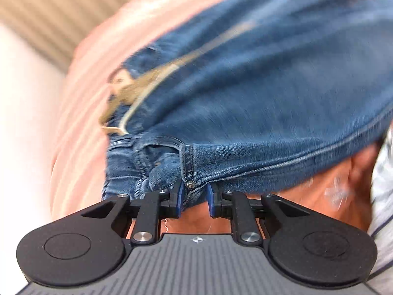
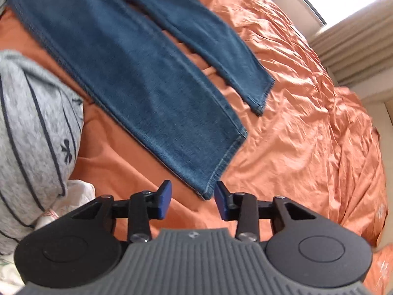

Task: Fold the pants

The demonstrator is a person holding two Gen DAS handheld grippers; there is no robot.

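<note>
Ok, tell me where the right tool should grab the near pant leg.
Take the near pant leg at its hem corner, which lies flat on the orange bedspread just ahead of the open right tool. Come in low from the hem end, one finger sliding under the edge.
</note>
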